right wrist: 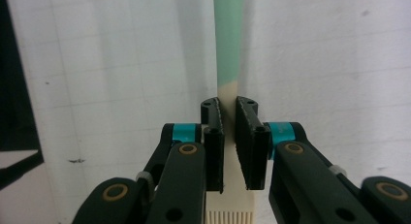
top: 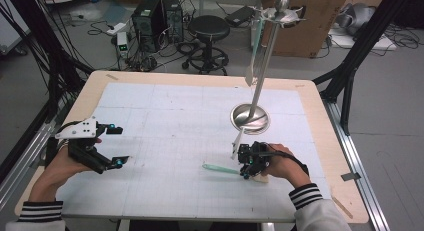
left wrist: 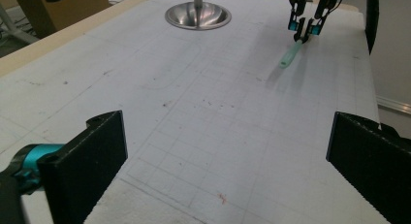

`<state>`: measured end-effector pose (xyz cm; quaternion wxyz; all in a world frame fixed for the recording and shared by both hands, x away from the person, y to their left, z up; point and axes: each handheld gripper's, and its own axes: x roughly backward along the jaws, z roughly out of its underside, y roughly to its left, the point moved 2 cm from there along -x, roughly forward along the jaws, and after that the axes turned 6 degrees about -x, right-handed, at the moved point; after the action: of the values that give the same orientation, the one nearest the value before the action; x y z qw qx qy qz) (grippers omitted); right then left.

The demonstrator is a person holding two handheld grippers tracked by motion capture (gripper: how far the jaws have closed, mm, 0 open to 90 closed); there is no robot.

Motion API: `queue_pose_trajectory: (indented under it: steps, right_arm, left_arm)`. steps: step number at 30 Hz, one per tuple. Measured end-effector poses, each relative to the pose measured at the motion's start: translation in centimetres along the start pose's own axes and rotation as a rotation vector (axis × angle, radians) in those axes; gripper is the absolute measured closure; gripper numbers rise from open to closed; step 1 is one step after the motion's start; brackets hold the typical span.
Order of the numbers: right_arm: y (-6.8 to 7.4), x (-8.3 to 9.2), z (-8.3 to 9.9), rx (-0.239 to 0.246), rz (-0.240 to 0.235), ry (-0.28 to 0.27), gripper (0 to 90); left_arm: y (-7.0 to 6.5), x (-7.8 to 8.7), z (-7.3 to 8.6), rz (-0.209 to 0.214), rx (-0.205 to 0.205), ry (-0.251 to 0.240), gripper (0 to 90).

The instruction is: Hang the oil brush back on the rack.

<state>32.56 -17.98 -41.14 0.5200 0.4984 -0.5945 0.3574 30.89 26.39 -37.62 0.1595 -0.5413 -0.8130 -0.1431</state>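
Right gripper view looks straight down my right tongs point(right wrist: 228, 136), and their two black jaws are pinched on the pale cream neck of a brush point(right wrist: 229, 44). Its mint-green handle runs dead ahead from my fingertips, and the cream comb-like bristle head pokes out below the jaws, back toward my hand. So the brush's long axis lines up with the tongs rather than crossing them. I judge the grip to be set close to the head, with most of the length hanging out in front.

From the high view, my right tongs point(top: 248, 163) sit low over the mat, and the brush point(top: 220, 168) lies nearly flat with the handle pointing off toward my left side. I cannot tell whether the far tip touches the mat. My left tongs point(top: 112, 146) are well apart from it, jaws spread wide with nothing between them; in the left gripper view they frame bare mat point(left wrist: 194, 117), and the brush point(left wrist: 290, 56) shows far ahead under the other hand.

Beyond my right tongs stands the metal rack point(top: 260, 86): a dish-shaped base just past my fingertips, a tall pole, hooks at the top. One pale utensil point(top: 254, 56) hangs from it. Another white utensil point(top: 237, 143) lies between the base and my right tongs. The base dish looks empty.

To hang the brush I would need to swing the handle end upward.
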Motion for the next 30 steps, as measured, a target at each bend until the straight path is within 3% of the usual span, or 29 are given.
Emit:
queue_pose_trajectory:
  steps: [8,13,19,30]
  right_arm:
    - [-0.6,2.8,1.5,-0.052,-0.016,-0.159,81.8]
    - [-1.0,4.8,2.6,-0.060,-0.031,-0.263,81.8]
    - [-1.4,8.0,3.9,-0.081,-0.028,-0.382,81.8]
    - [-1.5,13.2,6.2,-0.100,0.020,-0.492,81.8]
  left_arm:
    - [0.0,0.0,0.1,0.001,-0.005,0.008,1.6]
    - [0.2,0.0,0.2,-0.003,0.002,0.008,1.6]
    - [0.3,0.0,0.3,-0.002,0.007,0.006,1.6]
    - [0.4,0.0,0.4,-0.007,0.015,0.013,1.7]
